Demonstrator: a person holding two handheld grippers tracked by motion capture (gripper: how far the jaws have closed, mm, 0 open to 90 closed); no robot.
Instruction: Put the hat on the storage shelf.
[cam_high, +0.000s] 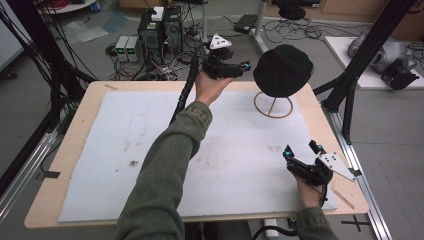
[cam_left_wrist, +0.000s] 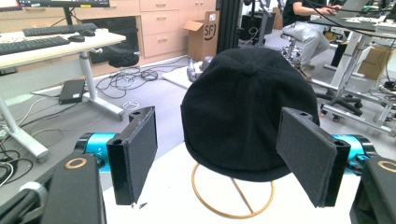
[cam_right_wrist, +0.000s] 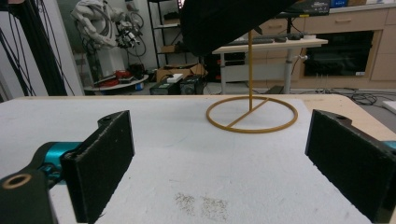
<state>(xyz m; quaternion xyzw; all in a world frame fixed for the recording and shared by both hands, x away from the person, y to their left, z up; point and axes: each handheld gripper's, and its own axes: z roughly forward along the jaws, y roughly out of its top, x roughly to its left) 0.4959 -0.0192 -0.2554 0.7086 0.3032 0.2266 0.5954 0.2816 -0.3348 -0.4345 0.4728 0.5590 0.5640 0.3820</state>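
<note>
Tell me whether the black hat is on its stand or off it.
On. The black hat sits atop the wooden stand, above the table; the open left hand-held gripper isn't touching it.

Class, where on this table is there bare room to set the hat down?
The white mat is bare left of the sleeve, and between stand and right hand-held gripper. Crowded: around the hat.

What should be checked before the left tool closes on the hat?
1. Left tool open: ok, nothing between its pads.
2. Hat sits on its stand: ok.
3. Hat lined up between the left jaws: ok in the left gripper view.
4. Pads at the hat: not ok, short of it.
5. Right tool open, low over the mat: ok.
6. Stand base flat: ok.
</note>
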